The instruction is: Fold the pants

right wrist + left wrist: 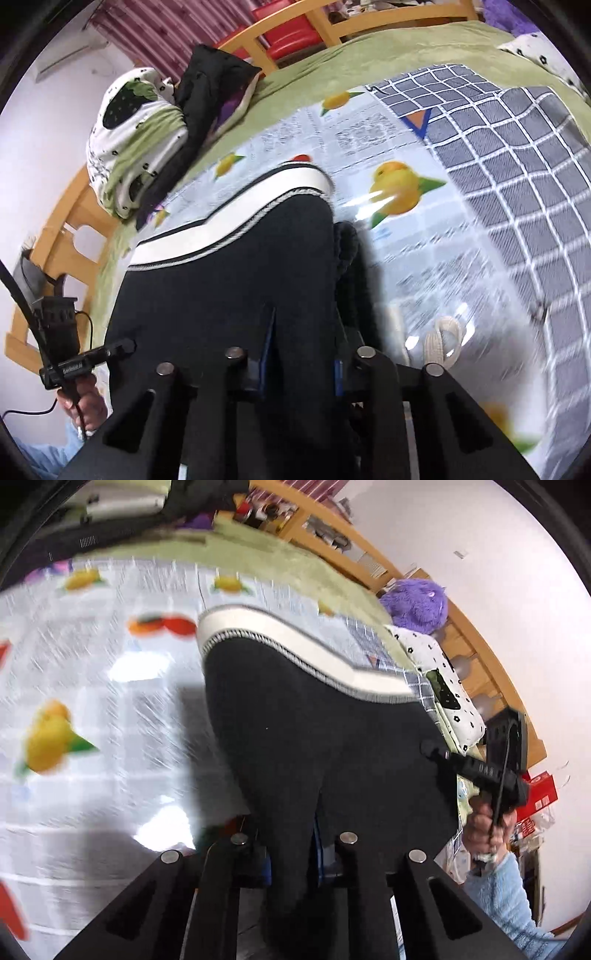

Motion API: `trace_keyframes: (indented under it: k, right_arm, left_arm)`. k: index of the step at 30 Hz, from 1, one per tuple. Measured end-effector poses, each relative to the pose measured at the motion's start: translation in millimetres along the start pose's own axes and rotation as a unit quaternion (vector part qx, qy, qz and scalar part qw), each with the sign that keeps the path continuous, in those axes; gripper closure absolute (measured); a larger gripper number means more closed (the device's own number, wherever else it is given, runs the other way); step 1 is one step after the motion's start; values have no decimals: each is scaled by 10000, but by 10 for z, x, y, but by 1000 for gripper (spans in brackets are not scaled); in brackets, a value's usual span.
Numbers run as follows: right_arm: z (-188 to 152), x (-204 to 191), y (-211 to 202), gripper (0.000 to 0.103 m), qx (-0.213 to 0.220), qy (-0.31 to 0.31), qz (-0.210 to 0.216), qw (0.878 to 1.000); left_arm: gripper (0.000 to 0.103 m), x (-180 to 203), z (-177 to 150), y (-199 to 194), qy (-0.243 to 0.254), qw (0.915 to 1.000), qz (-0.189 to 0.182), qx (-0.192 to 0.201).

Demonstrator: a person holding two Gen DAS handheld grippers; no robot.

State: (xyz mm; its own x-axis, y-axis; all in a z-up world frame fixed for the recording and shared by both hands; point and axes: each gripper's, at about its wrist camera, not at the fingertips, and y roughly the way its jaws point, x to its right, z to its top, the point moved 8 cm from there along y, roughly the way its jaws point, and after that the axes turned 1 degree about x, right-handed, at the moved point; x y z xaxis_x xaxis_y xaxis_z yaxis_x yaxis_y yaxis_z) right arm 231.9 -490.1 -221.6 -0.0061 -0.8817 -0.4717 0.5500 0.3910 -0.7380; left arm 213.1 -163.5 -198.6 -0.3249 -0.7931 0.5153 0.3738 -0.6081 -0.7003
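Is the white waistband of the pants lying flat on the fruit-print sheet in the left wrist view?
No: the waistband curves in the air above the fruit-print sheet, with the black pants hanging from the left gripper.

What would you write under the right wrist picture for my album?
The right tool pinches black pants with a white waistband above a fruit-print cover on the bed.
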Motion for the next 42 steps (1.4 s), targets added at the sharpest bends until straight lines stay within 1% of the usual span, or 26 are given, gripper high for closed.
trace_keyframes:
  k: [1, 3, 5, 7, 10, 12, 13, 14, 15, 16, 17, 18, 20, 21, 22, 24, 27, 31, 33, 35, 36, 38, 39, 40, 41, 42]
  right_arm:
    - [-76, -160, -6, 85, -9, -77, -74, 9999]
    - [-230, -438, 2, 86, -12, -96, -23, 10000]
    - [-398, -753, 69, 86, -11, -99, 177, 9998]
    - [-549, -1062, 206, 86, -30, -26, 492, 9988]
    - [-706, -1450, 470, 86, -34, -117, 790, 9968]
    - [-737, -1588, 596, 84, 57, -256, 807, 9964]
    - [-727, -1611, 646, 82, 133, -361, 725, 9966]
    - [-705, -1596, 715, 80, 193, -552, 505, 9970]
    - [-713, -1551, 804, 76, 192, -775, 135, 9967]
    - [-734, -1496, 868, 75, 132, -819, -92, 9965]
    - [-753, -1464, 895, 74, 91, -784, -162, 9967]
    - [-765, -1443, 865, 71, 85, -750, -164, 9970]
    - [-786, -1458, 734, 69, 39, -802, -440, 9958]
    - [-795, -1459, 638, 68, 100, -813, -560, 9951]
    - [-836, -1467, 515, 66, 196, -814, -596, 9947]
    - [-972, -1498, 327, 61, 230, -795, -386, 9958]
    - [-1236, -1472, 196, 61, 186, -641, -204, 9976]
    - [-1515, -1419, 230, 60, 56, -529, -58, 9986]
    - [-1583, -1426, 243, 60, 33, -511, -61, 9987]
    - [-1611, -1430, 256, 59, 43, -496, -85, 9987]
    - [-1619, -1438, 250, 59, 56, -490, -102, 9987]
    - [-1650, -1439, 250, 59, 14, -491, -136, 9987]
    - [-1665, -1447, 254, 60, -27, -516, -163, 9985]
    - [-1696, -1463, 260, 62, -71, -586, -209, 9980]
    - [-1718, -1470, 264, 64, -86, -629, -239, 9977]
    - [-1739, -1466, 269, 77, -97, -673, -283, 9973]
  left_arm:
    - [88, -48, 45, -144, 92, 9999, 97, 51]
    - [88, -183, 94, -401, 227, 9992, 323, 111]
    - [88, -429, 109, -703, 278, 9977, 610, 121]
    - [88, -665, 94, -897, 196, 9963, 826, 144]
    - [88, -1039, -3, -1053, -13, 9943, 1062, 120]
    - [85, -1210, -97, -997, -141, 9937, 1111, 54]
    - [79, -1276, -157, -930, -165, 9929, 1176, -4]
    - [75, -1325, -215, -871, -172, 9918, 1261, -62]
    - [68, -1399, -292, -799, -176, 9888, 1473, -141]
    - [66, -1418, -333, -753, -177, 9863, 1630, -183]
    - [65, -1427, -375, -724, -148, 9845, 1737, -193]
    - [64, -1409, -413, -749, -121, 9841, 1765, -131]
    - [64, -1408, -482, -886, -198, 9849, 1720, -38]
    - [63, -1407, -520, -958, -232, 9852, 1700, -19]
    - [58, -1394, -579, -1051, -254, 9856, 1670, -2]
    - [48, -1359, -748, -1239, -208, 9865, 1621, 103]
    - [47, -1266, -1066, -1401, 98, 9854, 1694, 134]
    - [47, -1101, -1541, -1581, 626, 9851, 1594, 166]
    - [48, -1053, -1711, -1564, 966, 9796, 1764, 43]
    - [48, -1016, -1749, -1492, 1246, 9723, 1979, -39]
    - [48, -996, -1748, -1430, 1409, 9668, 2131, -60]
    - [52, -974, -1735, -1336, 1561, 9617, 2252, -73]
    - [65, -941, -1745, -1245, 1660, 9613, 2193, -172]
    - [81, -940, -1748, -1153, 1735, 9573, 2293, -286]
    - [84, -961, -1715, -1093, 1773, 9514, 2501, -303]
    - [90, -967, -1663, -1093, 1704, 9512, 2564, -192]
